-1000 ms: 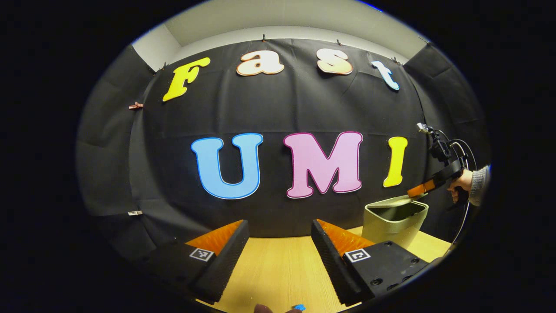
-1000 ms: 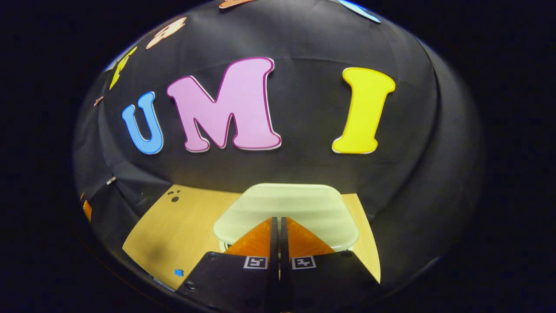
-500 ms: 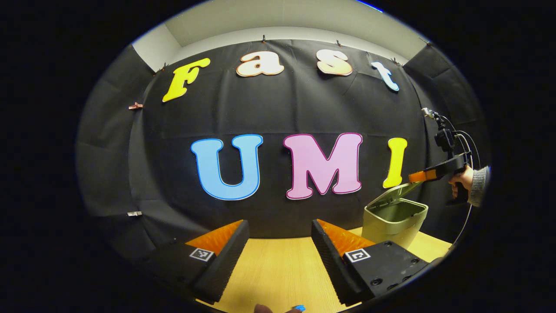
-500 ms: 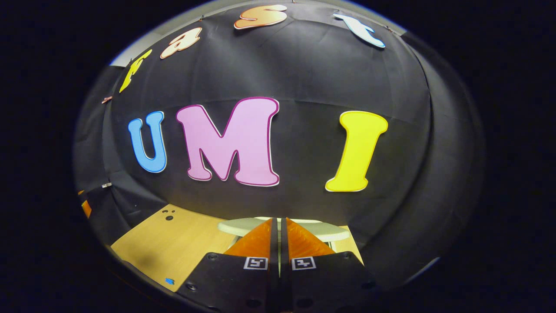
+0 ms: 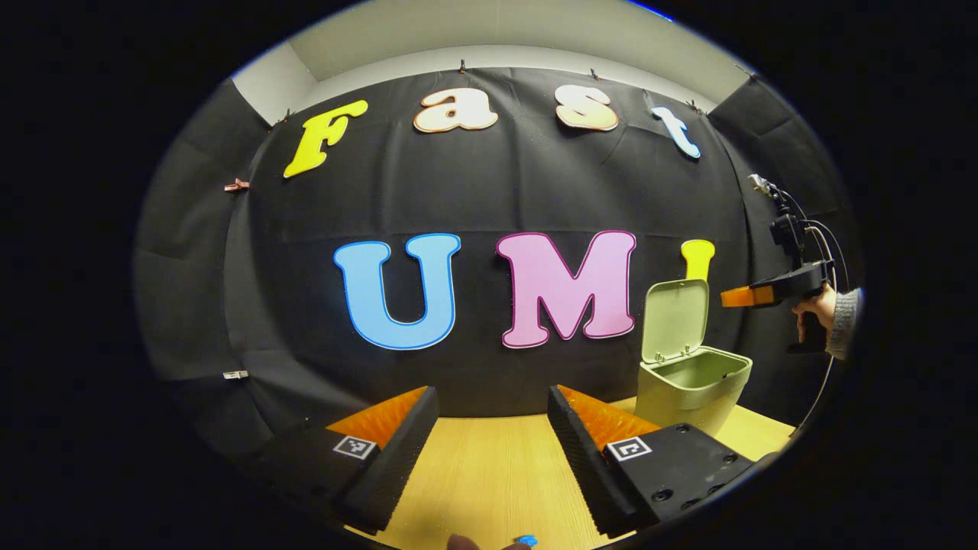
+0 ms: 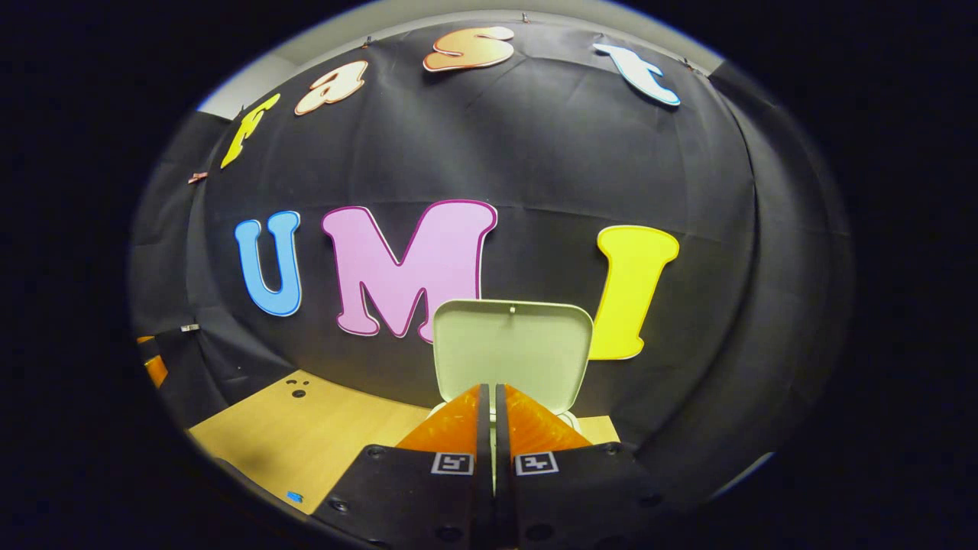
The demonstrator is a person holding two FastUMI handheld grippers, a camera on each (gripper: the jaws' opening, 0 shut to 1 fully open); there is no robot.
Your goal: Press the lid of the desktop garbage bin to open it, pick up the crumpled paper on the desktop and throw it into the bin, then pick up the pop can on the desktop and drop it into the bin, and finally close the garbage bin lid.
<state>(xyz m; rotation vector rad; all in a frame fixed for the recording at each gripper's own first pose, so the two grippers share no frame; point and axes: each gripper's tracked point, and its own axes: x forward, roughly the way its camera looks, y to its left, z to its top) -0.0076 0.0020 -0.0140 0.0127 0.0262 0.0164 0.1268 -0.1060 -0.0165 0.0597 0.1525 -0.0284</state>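
Note:
A pale green desktop bin (image 5: 694, 388) stands at the right of the wooden table, its lid (image 5: 675, 317) swung upright. In the right gripper view the lid (image 6: 512, 351) rises just beyond my right gripper (image 6: 489, 391), whose fingers are shut together with nothing between them. In the left gripper view that right gripper (image 5: 728, 298) hovers above and right of the open bin, held by a hand (image 5: 811, 315). My left gripper (image 5: 493, 405) stands open low over the table, nothing between its fingers.
The wooden table (image 5: 497, 473) runs from my left gripper to the bin. A small blue mark (image 5: 524, 540) lies at the table's near edge. In the right gripper view the table (image 6: 306, 435) extends left, with dark holes (image 6: 296, 389) near its far side.
The bin lid has sprung from nearly flat to fully upright. My right gripper has lifted up off it and tilted level. My left gripper has not moved.

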